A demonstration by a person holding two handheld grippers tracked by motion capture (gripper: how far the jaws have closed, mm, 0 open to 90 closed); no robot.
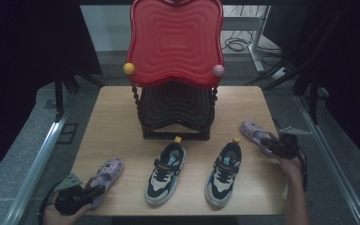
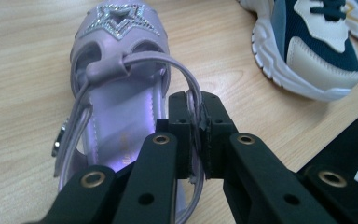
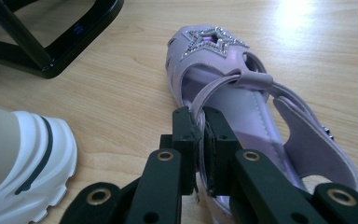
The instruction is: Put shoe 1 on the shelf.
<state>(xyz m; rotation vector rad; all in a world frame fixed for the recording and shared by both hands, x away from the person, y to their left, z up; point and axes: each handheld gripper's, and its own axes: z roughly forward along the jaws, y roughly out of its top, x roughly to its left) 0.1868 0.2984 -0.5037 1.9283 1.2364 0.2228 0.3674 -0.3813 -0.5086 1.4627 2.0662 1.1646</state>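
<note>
left gripper [image 2: 196,135]: fingers clamped on the ankle strap of the left purple sandal [image 2: 121,88], left of the two-tier shoe rack [image 1: 176,70]. right gripper [image 3: 200,149]: fingers clamped on the strap of the right purple sandal [image 3: 242,107], right of the rack. strap grips probably allow lifting. both rack tiers hold nothing; two sneakers [image 1: 166,173] stand before it on the tabletop [image 1: 112,117].

Black two-jaw grippers [image 2: 196,135] with brass-ringed screw holes, grey plates
</note>
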